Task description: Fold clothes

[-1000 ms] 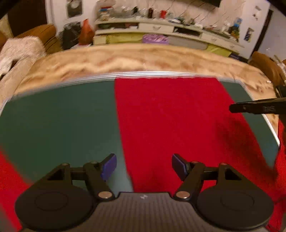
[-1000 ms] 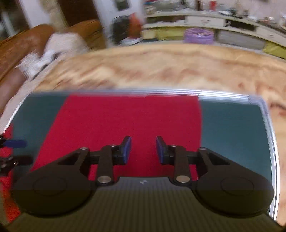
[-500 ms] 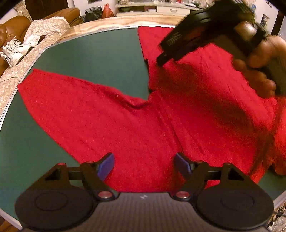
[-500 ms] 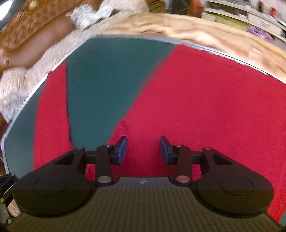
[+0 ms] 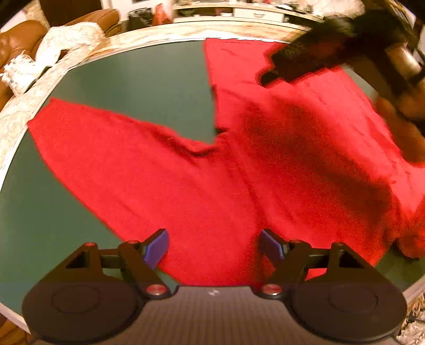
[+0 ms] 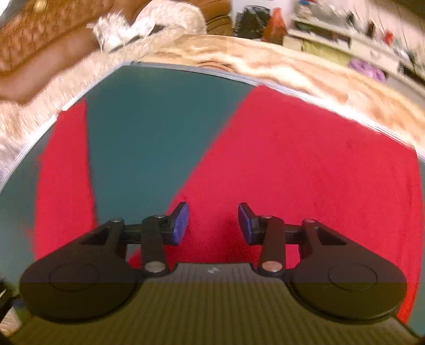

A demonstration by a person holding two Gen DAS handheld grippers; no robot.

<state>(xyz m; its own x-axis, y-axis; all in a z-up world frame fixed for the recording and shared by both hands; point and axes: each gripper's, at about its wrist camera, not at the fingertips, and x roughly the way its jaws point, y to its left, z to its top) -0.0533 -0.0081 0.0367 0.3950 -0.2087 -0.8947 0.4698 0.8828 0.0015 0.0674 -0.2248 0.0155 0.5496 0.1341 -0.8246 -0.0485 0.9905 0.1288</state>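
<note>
— Green desk (image 5: 138, 79), brown sofa (image 5: 18, 39) behind. Left tool (image 5: 213, 245)?
— Spread wide, empty, over red sweater (image 5: 212, 185).
— Right tool (image 6: 213, 221)?
— Partly parted, empty. Over sweater body lying flat on desk, sleeve stretched left.

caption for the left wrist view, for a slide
Open left gripper hovers over a red garment spread on a green table.

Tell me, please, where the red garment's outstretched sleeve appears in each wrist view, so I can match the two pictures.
Left wrist: the sleeve stretches from centre to the left, across the green table.
Right wrist: the sleeve is a red band at the far left, running up to the table's edge.
Shared landmark: the white fluffy throw on the brown sofa.
</note>
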